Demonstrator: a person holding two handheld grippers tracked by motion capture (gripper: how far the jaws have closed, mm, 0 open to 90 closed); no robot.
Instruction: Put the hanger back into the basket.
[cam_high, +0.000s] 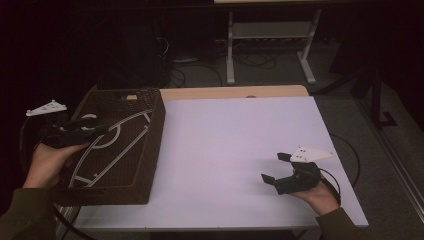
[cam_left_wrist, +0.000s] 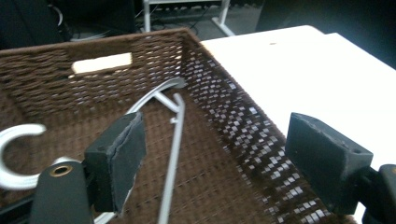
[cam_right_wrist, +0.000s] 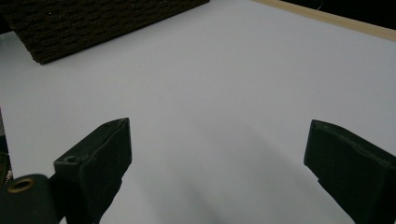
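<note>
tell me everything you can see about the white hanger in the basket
The hanger is white and thin, plastic by the look of it, with a curved hook and slim arms joined by a straight bar. It lies flat on the floor of the dark brown woven basket, stretching from the far right corner toward the near left. The left gripper hangs over it with jaws open, not touching it.

Left gripper (cam_high: 95, 129): held level, pointing toward the right gripper; jaws spread wide with nothing pressed between the pads (cam_left_wrist: 122, 154).
Left hand (cam_high: 47, 162): cupped under the rear body of its gripper; sleeved forearm running back behind it.
Right gripper (cam_high: 277, 167): low, pointing toward the left gripper; jaws parted wide, gap bare in the right gripper view (cam_right_wrist: 219, 177).
Right hand (cam_high: 317, 195): wrapped under the rear of its gripper; sleeve cuff just behind it.
</note>
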